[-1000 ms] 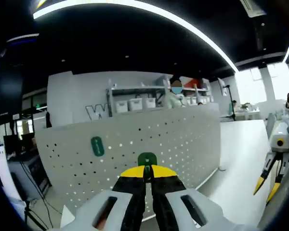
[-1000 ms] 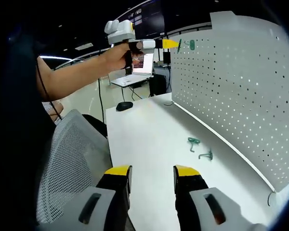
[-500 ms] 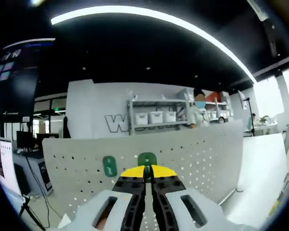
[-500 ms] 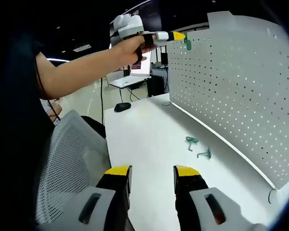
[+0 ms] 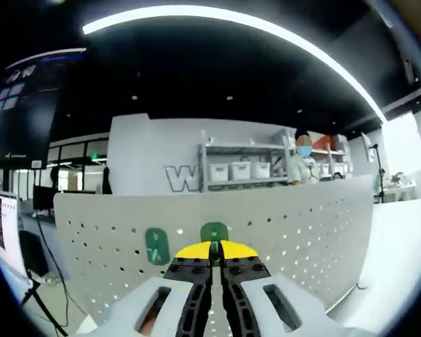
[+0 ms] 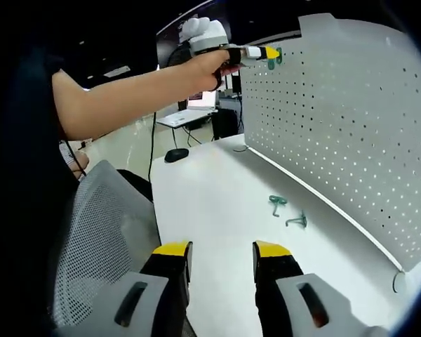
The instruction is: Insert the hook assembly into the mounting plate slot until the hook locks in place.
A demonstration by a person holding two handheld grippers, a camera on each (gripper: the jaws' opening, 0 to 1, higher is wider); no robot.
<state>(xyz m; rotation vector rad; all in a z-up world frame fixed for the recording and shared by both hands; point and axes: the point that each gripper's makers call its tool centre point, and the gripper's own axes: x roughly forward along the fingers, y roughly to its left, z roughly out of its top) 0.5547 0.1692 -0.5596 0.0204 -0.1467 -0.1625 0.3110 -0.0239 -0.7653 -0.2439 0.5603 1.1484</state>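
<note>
In the left gripper view, the left gripper (image 5: 211, 247) is clenched on a green hook (image 5: 214, 232) near the pegboard (image 5: 295, 232), beside a mounted hook (image 5: 156, 246); insertion looks unfinished. In the right gripper view, the right gripper (image 6: 221, 254) hangs released over the table (image 6: 210, 203), where two spare hooks (image 6: 286, 210) lie.

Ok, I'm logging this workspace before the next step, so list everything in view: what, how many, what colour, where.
pegboard: one, white, upright along the table's far edge
mounted hook: one, green, on the pegboard beside the held one
held hook: one, green, between the left jaws at the pegboard
loose hooks: two, green, on the table near the pegboard
table: one, white
mouse: one, black, table's far end
mesh chair: one, grey, beside the table
left gripper: yellow-tipped, shut
right gripper: yellow-tipped, open above the table
</note>
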